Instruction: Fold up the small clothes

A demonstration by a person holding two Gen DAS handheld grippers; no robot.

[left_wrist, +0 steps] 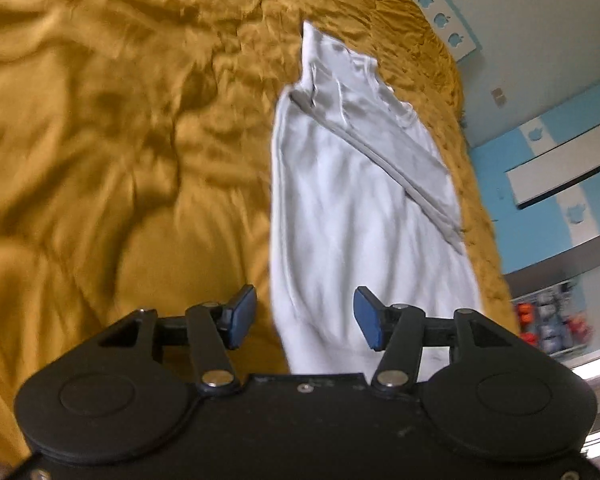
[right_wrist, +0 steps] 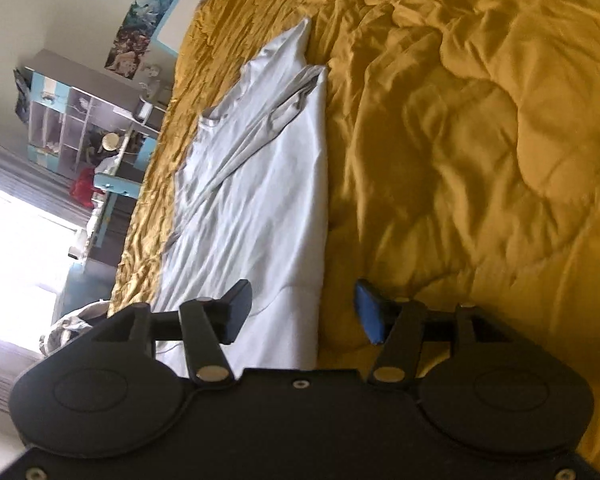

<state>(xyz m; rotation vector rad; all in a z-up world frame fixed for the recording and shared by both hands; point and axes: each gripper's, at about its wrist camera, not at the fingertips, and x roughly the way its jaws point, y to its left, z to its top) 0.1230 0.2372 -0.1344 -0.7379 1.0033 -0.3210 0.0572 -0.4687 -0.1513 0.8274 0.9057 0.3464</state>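
Observation:
A white garment [left_wrist: 356, 200] lies folded lengthwise into a long strip on a mustard-yellow bedspread [left_wrist: 100, 140], with a grey-trimmed flap across its upper part. In the right wrist view the same white garment [right_wrist: 260, 200] runs away from the camera, left of centre. My left gripper [left_wrist: 304, 316] is open above the garment's near end, its blue pads [left_wrist: 366, 316] apart with nothing between them. My right gripper [right_wrist: 304, 312] is open too, hovering over the garment's near right edge, holding nothing.
The rumpled bedspread [right_wrist: 480, 160] fills most of both views. Past the bed's edge are blue-and-white wall panels [left_wrist: 548, 152], a shelf unit [right_wrist: 64, 120] with small items, a bright window [right_wrist: 16, 248] and crumpled cloth [right_wrist: 72, 324] on the floor.

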